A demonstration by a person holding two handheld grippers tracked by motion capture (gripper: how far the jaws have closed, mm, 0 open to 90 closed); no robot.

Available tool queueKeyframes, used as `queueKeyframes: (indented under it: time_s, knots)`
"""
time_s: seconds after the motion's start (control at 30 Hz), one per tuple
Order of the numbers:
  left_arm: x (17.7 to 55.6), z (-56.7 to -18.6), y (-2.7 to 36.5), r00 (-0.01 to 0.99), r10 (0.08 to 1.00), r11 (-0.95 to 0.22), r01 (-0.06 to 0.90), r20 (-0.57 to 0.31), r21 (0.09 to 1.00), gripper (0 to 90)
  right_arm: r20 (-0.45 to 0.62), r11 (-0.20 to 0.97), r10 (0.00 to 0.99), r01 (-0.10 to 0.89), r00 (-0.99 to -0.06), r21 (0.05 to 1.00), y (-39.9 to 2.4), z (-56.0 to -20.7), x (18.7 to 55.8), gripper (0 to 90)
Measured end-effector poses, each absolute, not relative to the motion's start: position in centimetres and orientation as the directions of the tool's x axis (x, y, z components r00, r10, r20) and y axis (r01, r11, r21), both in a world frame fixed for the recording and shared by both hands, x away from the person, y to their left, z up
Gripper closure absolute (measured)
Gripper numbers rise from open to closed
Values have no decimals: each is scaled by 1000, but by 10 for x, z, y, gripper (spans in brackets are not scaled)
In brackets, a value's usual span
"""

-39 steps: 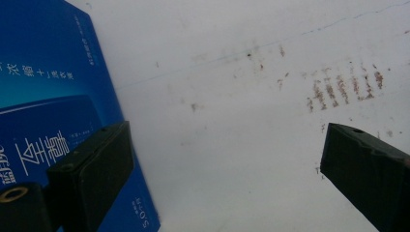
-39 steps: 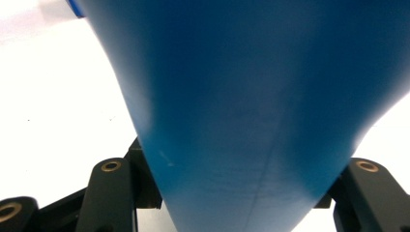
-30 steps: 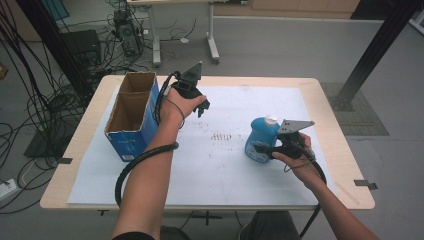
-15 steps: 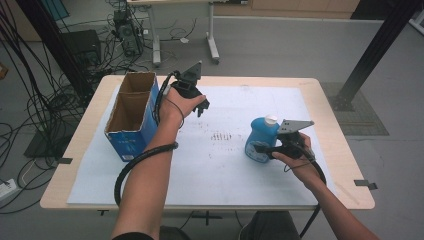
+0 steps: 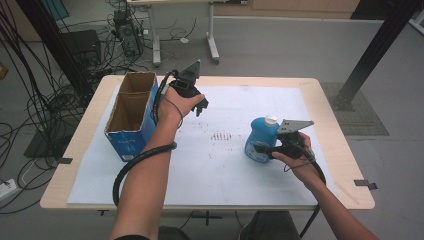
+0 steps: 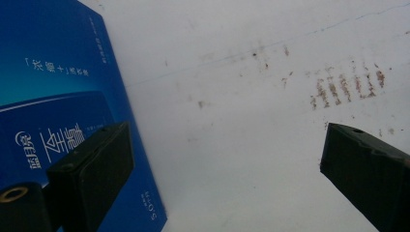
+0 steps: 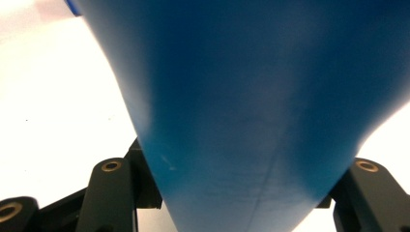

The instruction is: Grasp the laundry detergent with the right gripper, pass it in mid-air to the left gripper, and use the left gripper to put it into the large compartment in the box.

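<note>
Blue bottle gripped on the white-covered worktop

The blue bottle (image 5: 260,142) stands right of centre, the right gripper (image 5: 257,148) fingers clamped on its body; the left gripper (image 5: 201,107) hovers, fingers spread empty, just beside the open blue carton (image 5: 131,122) near the left edge

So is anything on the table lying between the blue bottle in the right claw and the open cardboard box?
Nothing rests on the white sheet between the blue plastic bottle with the white cap, gripped by the right claw, and the open blue cardboard box. But the left claw, open, hangs beside the box, in that path.
</note>
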State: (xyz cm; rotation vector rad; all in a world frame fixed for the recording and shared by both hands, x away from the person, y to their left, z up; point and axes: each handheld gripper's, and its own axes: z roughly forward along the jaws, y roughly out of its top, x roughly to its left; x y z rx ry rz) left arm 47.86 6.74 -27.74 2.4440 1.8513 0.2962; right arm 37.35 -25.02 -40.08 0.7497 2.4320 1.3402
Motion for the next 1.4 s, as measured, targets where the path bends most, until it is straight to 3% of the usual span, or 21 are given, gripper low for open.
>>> queueKeyframes:
  time_s: [1.4]
  knots:
    - [473, -266, 71, 262, 957, -281, 943, 121, 180, 55, 7, 451, 558, 310, -830, 837, -249, -399, 373, 435]
